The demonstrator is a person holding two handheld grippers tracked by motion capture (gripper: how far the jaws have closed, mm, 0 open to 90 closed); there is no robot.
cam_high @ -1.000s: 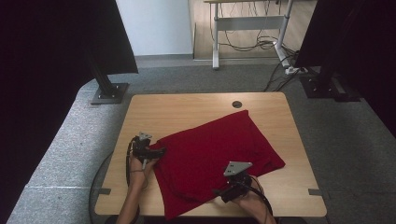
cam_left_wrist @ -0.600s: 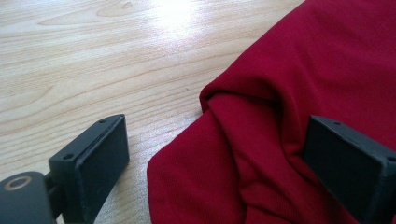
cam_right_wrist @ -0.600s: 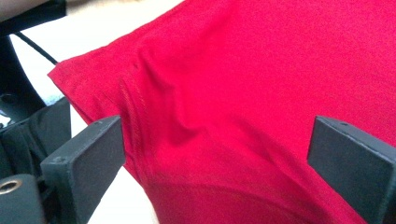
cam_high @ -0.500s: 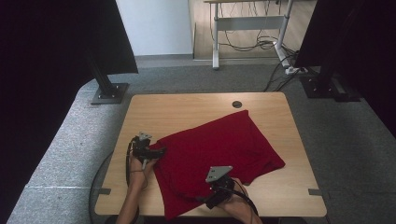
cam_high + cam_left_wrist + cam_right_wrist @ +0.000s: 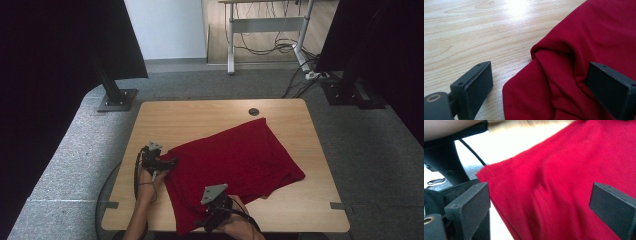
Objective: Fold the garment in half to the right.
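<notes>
A red cloth (image 5: 235,160) lies spread and askew on the wooden table (image 5: 200,120). At the cloth's left corner, my left gripper (image 5: 171,162) stands open. In the left gripper view a folded bulge of the cloth (image 5: 564,65) sits between the jaws of the left gripper (image 5: 541,87), which rest on either side without pinching it. My right gripper (image 5: 208,220) is over the cloth's front corner near the table's front edge. In the right gripper view the right gripper (image 5: 539,207) is open wide, with the blurred cloth (image 5: 574,170) lying between and beyond its jaws.
A round cable hole (image 5: 254,111) sits at the table's back. Bare wood runs along the table's back and left. Black stand bases (image 5: 117,100) (image 5: 350,92) rest on the grey carpet at either side, and a desk with cables (image 5: 270,30) stands behind.
My right gripper has moved left along the cloth's front edge toward its front corner. The left gripper has stayed at the left corner.
</notes>
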